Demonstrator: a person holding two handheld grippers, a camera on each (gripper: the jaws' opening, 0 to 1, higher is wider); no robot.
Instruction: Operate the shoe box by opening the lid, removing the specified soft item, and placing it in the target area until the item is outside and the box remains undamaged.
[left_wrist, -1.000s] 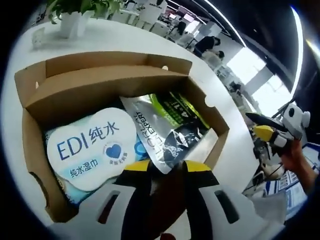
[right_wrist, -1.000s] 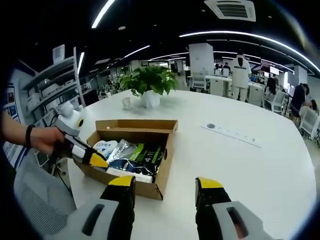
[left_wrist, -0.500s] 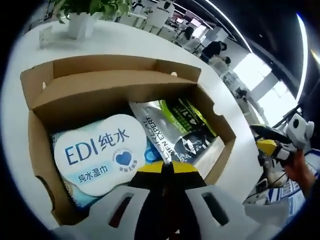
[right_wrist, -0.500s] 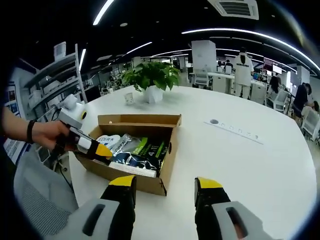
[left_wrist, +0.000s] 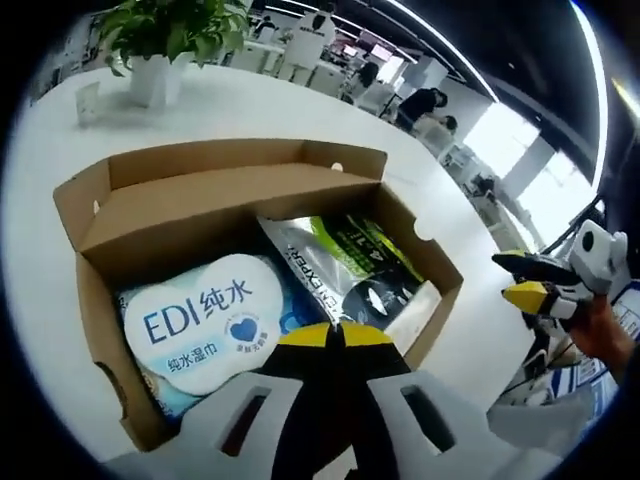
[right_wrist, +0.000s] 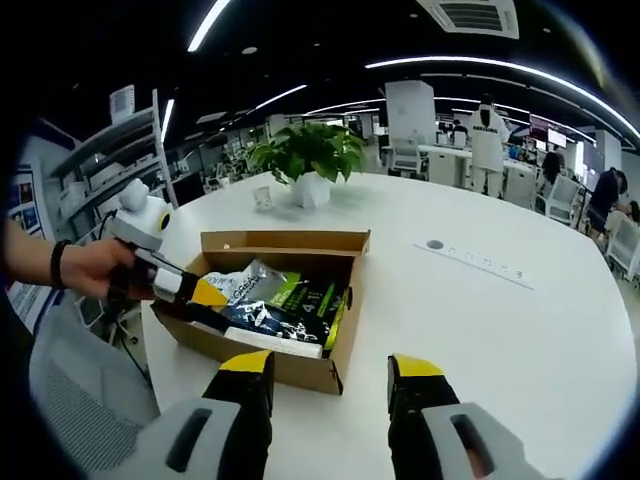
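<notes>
1. While my left gripper (left_wrist: 336, 335) sits low over the near edge of the open shoe box (left_wrist: 200, 200), its yellow-tipped jaws are pressed together on the near corner of the silver and green pouch (left_wrist: 345, 265).
2. In the right gripper view, that same left gripper (right_wrist: 200, 295) reaches into the box from the left, held by my hand (right_wrist: 85, 268), and the pouch (right_wrist: 285, 300) is tilted up at its end.
3. Beside the pouch, toward the left in the left gripper view, a pack of wet wipes (left_wrist: 205, 320) with a white heart-shaped label lies flat on the box floor.
4. Behind both items, the cardboard lid flap (left_wrist: 215, 195) is folded back over the far side of the box.
5. My right gripper (right_wrist: 330, 375) hovers above the white worktop (right_wrist: 500, 330), just in front of the box, with its jaws well apart and nothing between them.
6. Farther back on the worktop stands a potted plant (right_wrist: 305, 155) in a white pot.
7. Beyond it, people stand among desks in an open office.
</notes>
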